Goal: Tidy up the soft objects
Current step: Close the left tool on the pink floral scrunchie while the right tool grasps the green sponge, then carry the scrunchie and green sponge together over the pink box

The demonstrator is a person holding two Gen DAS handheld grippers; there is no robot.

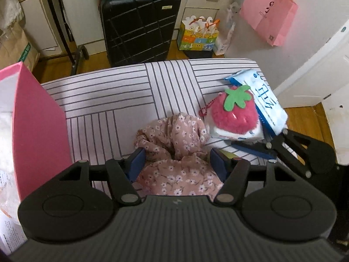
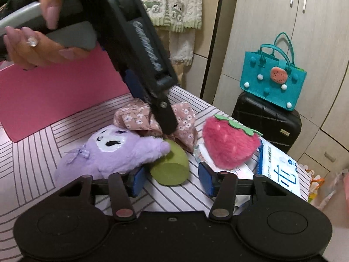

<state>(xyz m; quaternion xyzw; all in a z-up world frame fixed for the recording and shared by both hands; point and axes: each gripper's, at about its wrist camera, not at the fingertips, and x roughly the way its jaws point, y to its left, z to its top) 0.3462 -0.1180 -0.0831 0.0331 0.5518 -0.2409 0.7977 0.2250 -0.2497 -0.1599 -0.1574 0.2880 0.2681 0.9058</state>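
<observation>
A pink floral cloth (image 1: 174,135) lies bunched on the striped table cover (image 1: 109,100). My left gripper (image 1: 177,163) points down over it, open, with the cloth filling the gap between its blue pads. In the right wrist view its finger (image 2: 166,126) digs into the floral cloth (image 2: 135,118). My right gripper (image 2: 172,180) is open around a green foam roll (image 2: 172,166), with a gap showing at the right pad. A purple plush (image 2: 104,150) leans on the roll. A pink strawberry plush (image 2: 226,144) rests on tissue packs (image 2: 277,170).
A tall pink box (image 1: 37,120) stands at the table's left. Beyond the far edge are a black suitcase (image 1: 139,21) with a teal bag (image 2: 272,78) on it, and cabinets. A pink paper bag (image 1: 268,13) hangs on the right wall. A person's hand (image 2: 39,50) holds the left gripper's handle.
</observation>
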